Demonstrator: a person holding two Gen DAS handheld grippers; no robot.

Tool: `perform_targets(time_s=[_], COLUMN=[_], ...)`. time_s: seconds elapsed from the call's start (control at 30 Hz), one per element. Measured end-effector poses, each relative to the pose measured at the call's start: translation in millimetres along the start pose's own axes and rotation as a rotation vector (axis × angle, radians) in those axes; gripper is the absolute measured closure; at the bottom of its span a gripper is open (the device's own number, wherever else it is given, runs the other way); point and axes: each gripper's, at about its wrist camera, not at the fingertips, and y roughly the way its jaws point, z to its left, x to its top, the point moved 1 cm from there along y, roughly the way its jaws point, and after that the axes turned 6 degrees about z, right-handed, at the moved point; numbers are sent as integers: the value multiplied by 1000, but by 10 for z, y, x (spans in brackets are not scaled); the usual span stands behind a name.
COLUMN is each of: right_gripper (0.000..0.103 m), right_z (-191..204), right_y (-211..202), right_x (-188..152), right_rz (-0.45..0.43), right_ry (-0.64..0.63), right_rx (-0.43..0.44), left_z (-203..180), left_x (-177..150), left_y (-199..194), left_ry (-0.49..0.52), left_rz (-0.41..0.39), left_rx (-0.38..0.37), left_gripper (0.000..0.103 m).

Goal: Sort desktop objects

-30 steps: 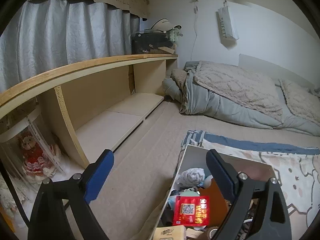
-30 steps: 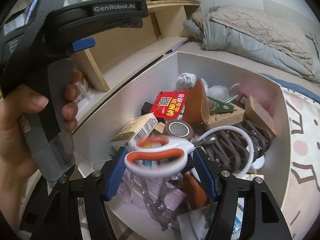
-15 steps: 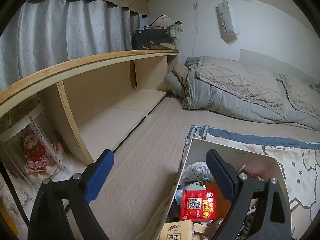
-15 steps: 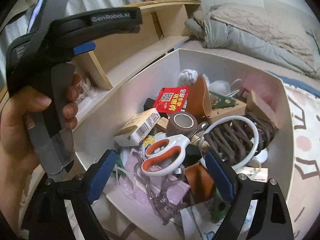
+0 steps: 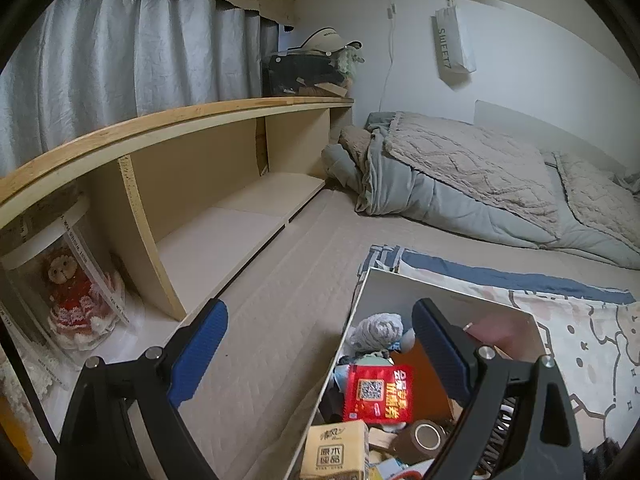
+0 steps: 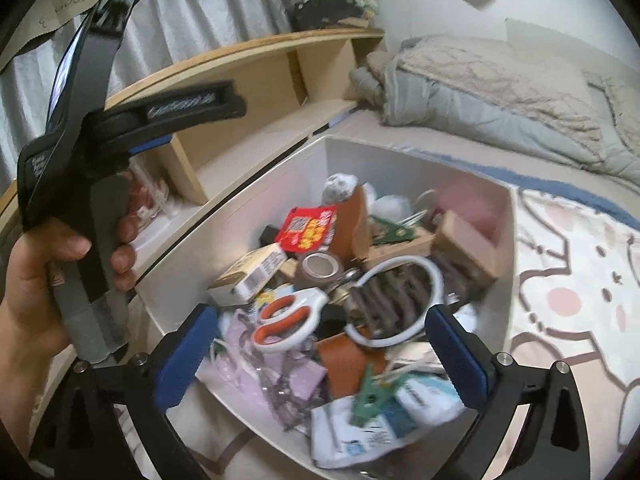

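A white box [image 6: 248, 216] full of small items sits on a patterned mat. Orange-and-white scissors [image 6: 288, 320] lie loose on the pile, beside a white ring of brown hair ties [image 6: 396, 300]. My right gripper [image 6: 320, 314] hovers over the box's near end with its jaws opening wide; the scissors lie below it, untouched by the pads. Further in are a red packet [image 6: 306, 228], a brown tape roll [image 6: 320, 268] and a tissue pack [image 6: 250, 274]. My left gripper [image 5: 320, 306] hangs open and empty over the box's left wall [image 5: 460, 296], above the red packet [image 5: 378, 392].
A low wooden shelf [image 5: 224, 216] runs along the left, with a doll in a clear case [image 5: 68, 292] at its near end. Rumpled bedding [image 5: 480, 184] lies behind the box. A hand [image 6: 32, 280] holds the left gripper's handle beside the box. A green clip [image 6: 372, 394] lies near the front.
The right gripper's jaws spread wide and let go of the scissors, which dropped onto the pile in the box. The right gripper drew back a little. The left gripper stayed put.
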Motion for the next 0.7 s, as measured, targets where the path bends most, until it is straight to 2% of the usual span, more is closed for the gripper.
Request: perform_targets(time_s=[0.17, 0.4, 0.5, 0.7], right_gripper=[0, 0, 0, 0], right_z=[-127, -297, -336, -438], right_y=[-149, -449, -580, -843], right_x=[-12, 5, -11, -40], right_rz=[-16, -50, -65, -93], right_ry=[-18, -12, -10, -3], right_rx=[-67, -94, -102, -125], left_z=[-65, -190, -254, -316], left_x=[-14, -82, -107, -212], left_y=[-206, -491, -660, -1005], left_ry=[21, 44, 58, 68], left_rz=[-21, 14, -2, -22], left_rx=[15, -2, 20, 8], left_gripper=[0, 0, 0, 0])
